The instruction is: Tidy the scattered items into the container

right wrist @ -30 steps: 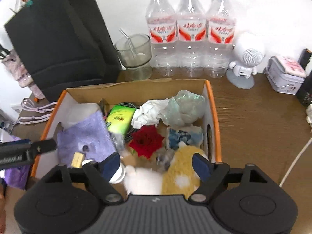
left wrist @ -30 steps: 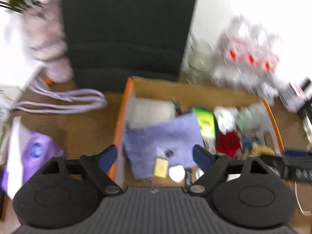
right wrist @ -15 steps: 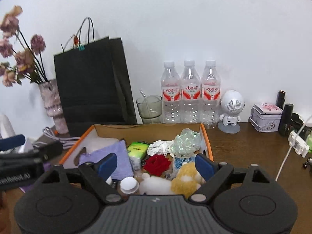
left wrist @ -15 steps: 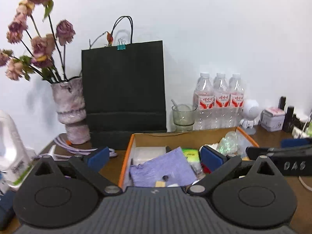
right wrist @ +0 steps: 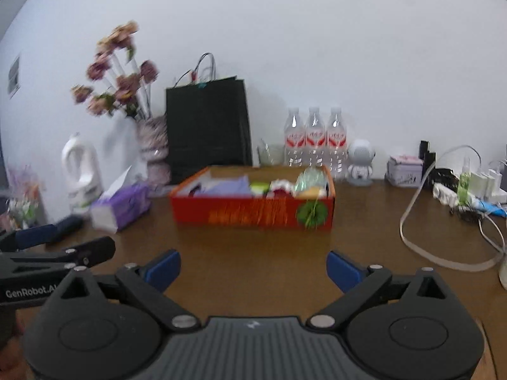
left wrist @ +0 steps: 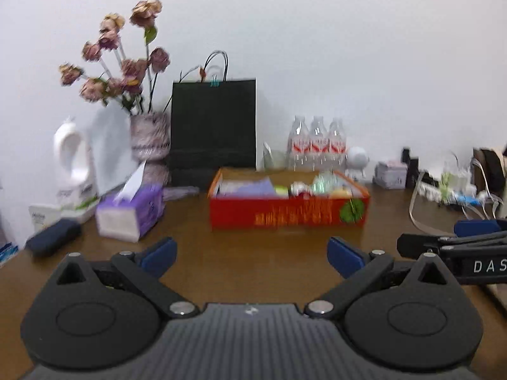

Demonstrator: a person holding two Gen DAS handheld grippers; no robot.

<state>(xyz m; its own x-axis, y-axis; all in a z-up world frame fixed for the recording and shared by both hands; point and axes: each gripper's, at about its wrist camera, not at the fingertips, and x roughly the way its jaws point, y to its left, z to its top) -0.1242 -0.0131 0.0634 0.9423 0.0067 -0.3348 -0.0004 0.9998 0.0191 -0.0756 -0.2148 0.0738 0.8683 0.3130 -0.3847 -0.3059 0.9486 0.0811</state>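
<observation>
Red cardboard box, rectangular, printed front, stuffed with soft items, near wooden table's back edge. Left gripper wide, empty. Right gripper opening, empty; both angled slightly down, well short of box.

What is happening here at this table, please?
A person holds two grippers, and neither one carries anything. The left gripper is open over bare table. The right gripper holds nothing, and its jaws are opening. Both point toward the red box, which already holds a purple cloth and other small items.
</observation>
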